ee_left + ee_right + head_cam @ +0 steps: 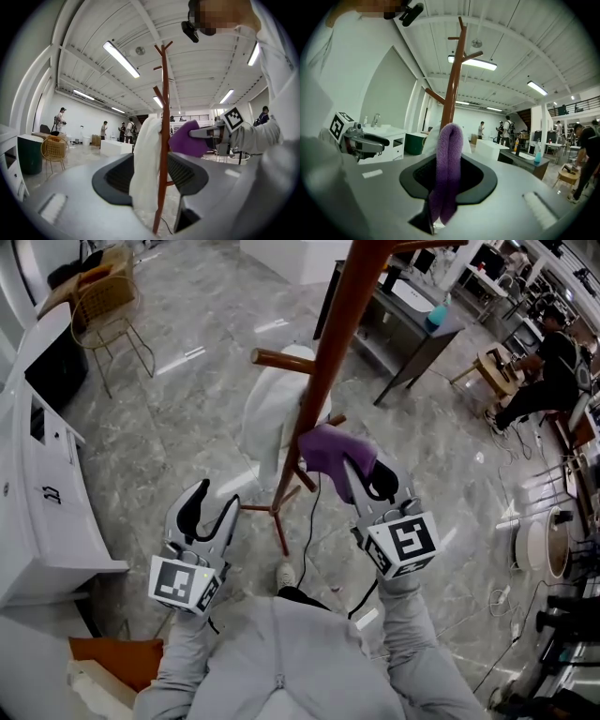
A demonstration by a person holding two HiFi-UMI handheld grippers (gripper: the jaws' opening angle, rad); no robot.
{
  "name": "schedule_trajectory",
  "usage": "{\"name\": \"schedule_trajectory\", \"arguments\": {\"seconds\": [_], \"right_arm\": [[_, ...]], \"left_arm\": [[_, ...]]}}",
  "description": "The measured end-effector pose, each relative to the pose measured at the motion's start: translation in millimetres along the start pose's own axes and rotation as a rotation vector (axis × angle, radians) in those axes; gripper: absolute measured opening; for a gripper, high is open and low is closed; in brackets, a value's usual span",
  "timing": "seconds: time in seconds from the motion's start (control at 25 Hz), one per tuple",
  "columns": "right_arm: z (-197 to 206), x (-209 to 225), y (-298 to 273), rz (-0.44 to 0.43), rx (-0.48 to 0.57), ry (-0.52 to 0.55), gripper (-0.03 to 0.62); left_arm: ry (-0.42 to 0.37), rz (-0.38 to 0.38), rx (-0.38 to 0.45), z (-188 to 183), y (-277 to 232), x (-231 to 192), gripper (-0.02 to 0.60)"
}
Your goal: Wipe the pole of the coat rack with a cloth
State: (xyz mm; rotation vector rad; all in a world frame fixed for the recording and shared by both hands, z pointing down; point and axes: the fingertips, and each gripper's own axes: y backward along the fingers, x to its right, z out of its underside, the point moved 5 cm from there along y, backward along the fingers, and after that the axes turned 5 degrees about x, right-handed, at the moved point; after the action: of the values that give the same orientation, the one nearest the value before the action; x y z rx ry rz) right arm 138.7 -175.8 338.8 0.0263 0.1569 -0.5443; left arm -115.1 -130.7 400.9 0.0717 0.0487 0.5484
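Brown wooden coat rack pole (328, 362) rises at centre from grey marble floor (187, 409); white garment (272, 418) hangs on pole's left side. Right gripper (367, 474) has jaws clamped on folded purple cloth (336, 451); cloth lies against right side of pole, around mid-height. Left gripper (216, 498) is low, near left of rack base; jaws spread apart, gripping nothing; pole and garment show beyond gap. Wicker chair (103, 310) stands far left; white cabinet (47, 484) along left edge.
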Motion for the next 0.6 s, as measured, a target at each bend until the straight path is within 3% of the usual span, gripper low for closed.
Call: {"name": "schedule_trajectory", "arguments": {"seconds": [0.32,0.6], "right_arm": [[34,12,-47,-0.026,-0.109,-0.002,0.081],[40,18,-72,-0.015,-0.143,0.074,0.081]], "left_arm": [[0.010,-0.037,-0.019,8,-4,-7,0.236],[0.022,-0.060,-0.029,14,-10,-13,0.236]]}}
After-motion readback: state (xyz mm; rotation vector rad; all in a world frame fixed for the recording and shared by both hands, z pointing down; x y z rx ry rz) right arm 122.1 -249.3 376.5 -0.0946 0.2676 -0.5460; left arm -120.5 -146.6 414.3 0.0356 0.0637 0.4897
